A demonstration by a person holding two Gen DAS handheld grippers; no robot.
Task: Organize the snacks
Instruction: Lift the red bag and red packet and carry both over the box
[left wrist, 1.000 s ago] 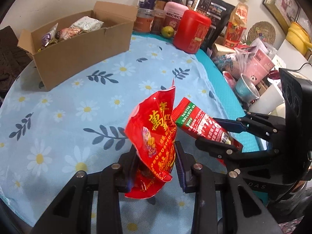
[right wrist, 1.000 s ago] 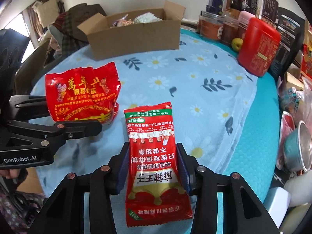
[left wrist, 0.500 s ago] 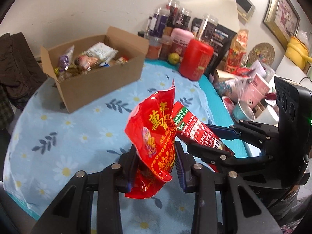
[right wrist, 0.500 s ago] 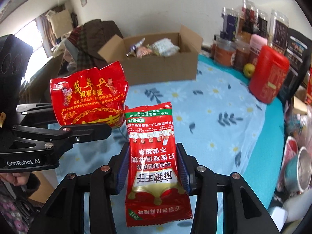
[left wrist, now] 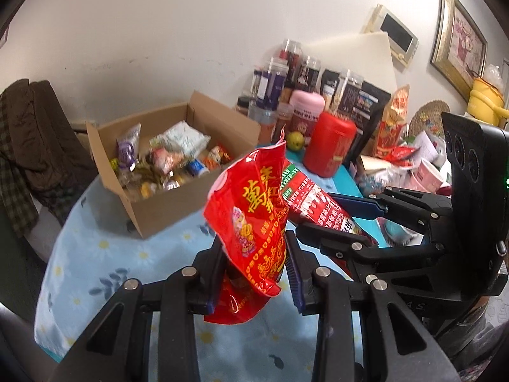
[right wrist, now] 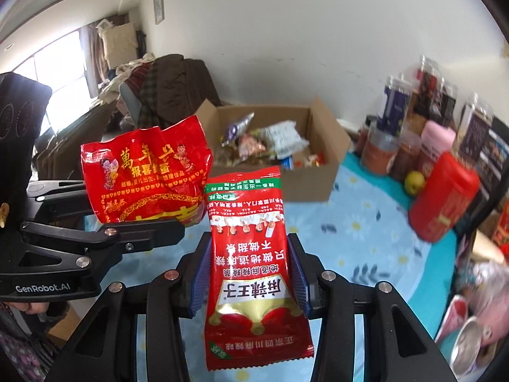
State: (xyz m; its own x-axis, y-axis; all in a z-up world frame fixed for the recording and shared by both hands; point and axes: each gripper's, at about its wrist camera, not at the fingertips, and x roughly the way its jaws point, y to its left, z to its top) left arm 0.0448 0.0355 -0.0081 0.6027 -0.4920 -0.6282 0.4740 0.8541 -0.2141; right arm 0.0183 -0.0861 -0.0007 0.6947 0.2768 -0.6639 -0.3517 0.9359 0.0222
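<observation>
Mid-carry: left gripper (left wrist: 254,273) clamps the crinkly red bag (left wrist: 251,222), right gripper (right wrist: 248,280) clamps the spicy-strip packet (right wrist: 251,264) (both airborne); next, over the cardboard box (right wrist: 321,175), let go

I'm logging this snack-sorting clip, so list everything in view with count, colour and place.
crinkled red foil snack bag: 1, red and gold, in left gripper.
flat red snack packet with green top band: 1, red, in right gripper.
open cardboard box: 1, brown, back of table, holding mixed snacks.
floral tablecloth: 1, light blue.
red plastic canister: 1, by the jars.
jars: several, against the wall.
green fruit: 1.
left gripper: black.
right gripper: black.
</observation>
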